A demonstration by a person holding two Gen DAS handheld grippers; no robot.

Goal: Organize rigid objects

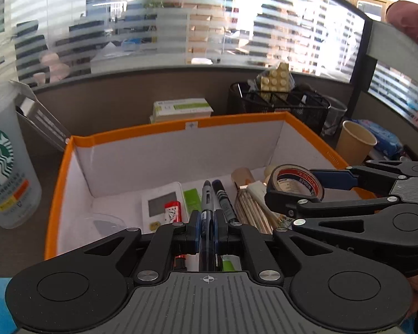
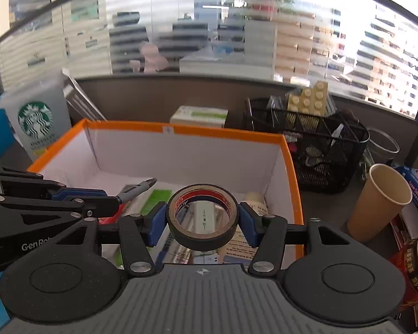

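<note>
A dark worktop (image 2: 317, 203) is carrying an orange-rimmed box (image 2: 225, 135) at centre frame, a Starbucks cup (image 2: 37, 119) at left, and a mesh organizer (image 2: 320, 150) and paper cup (image 2: 381, 200) at right.

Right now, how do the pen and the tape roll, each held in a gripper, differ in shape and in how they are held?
The pen is long and thin; the tape roll is a wide ring with a hollow middle.
The left gripper is shut tight on the pen; the right gripper stands wider, pads against the roll's outer sides.
The pen sticks out forward beyond the fingers; the tape roll sits between them.
Both are held above the orange box.
</note>
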